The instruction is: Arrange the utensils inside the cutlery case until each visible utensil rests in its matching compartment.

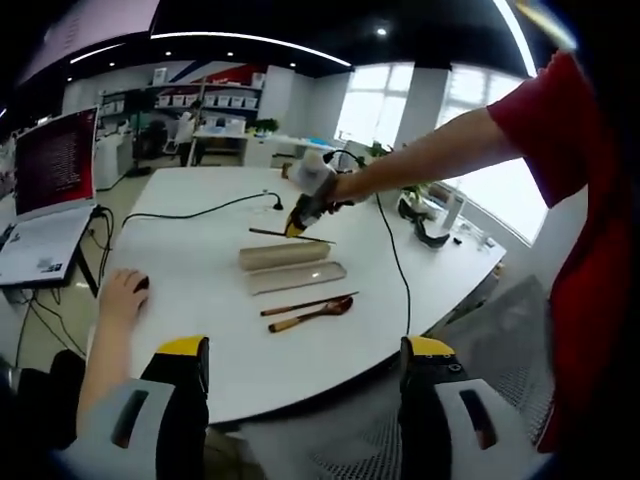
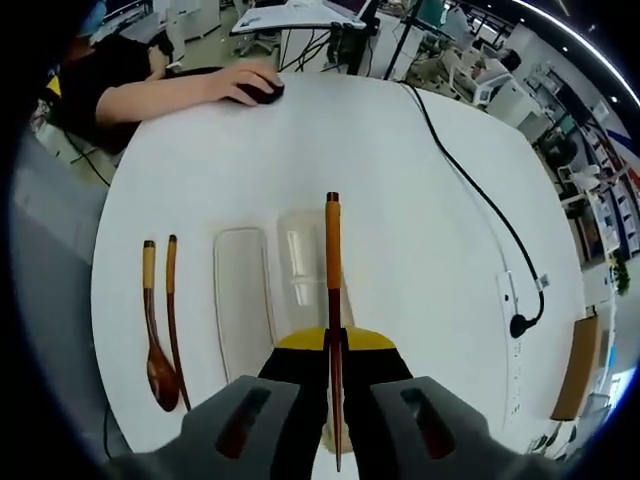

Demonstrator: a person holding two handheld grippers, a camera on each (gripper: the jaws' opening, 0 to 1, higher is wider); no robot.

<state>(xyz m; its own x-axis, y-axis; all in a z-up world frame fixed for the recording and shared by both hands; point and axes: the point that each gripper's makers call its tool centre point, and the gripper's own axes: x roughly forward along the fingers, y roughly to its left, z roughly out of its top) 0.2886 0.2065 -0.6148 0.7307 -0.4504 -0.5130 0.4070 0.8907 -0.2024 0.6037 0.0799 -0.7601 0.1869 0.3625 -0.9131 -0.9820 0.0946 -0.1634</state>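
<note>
No brand or legible writing anywhere on the utensils or the case (the laptop [image 1: 45, 190] screen shows text, too small to read).

Count them up: one spoon [image 2: 155, 335], three chopsticks in all, one case in two parts. On the round white table [image 2: 400, 180] the spoon and a loose chopstick [image 2: 174, 310] lie side by side, just left of the lid [image 2: 242, 310] in the right gripper view. The lid sits flat beside the case [image 2: 305, 265], both clear and long, parallel to each other.

The right gripper [image 2: 335, 395] has its jaws pinched narrow on a second chopstick [image 2: 332, 260], which runs straight out ahead and hangs over the case. From the left gripper view that same right gripper shows at the far side of the case, with a third dark stick [image 1: 285, 234] lying on the table right by it.

The left gripper [image 1: 305, 375] hangs back off the table edge, jaws wide apart with nothing between them.

One black cable [image 2: 470, 190] snakes across the table. One other person's hand [image 2: 235, 80] rests on a mouse [image 2: 262, 93] at the table's edge.
</note>
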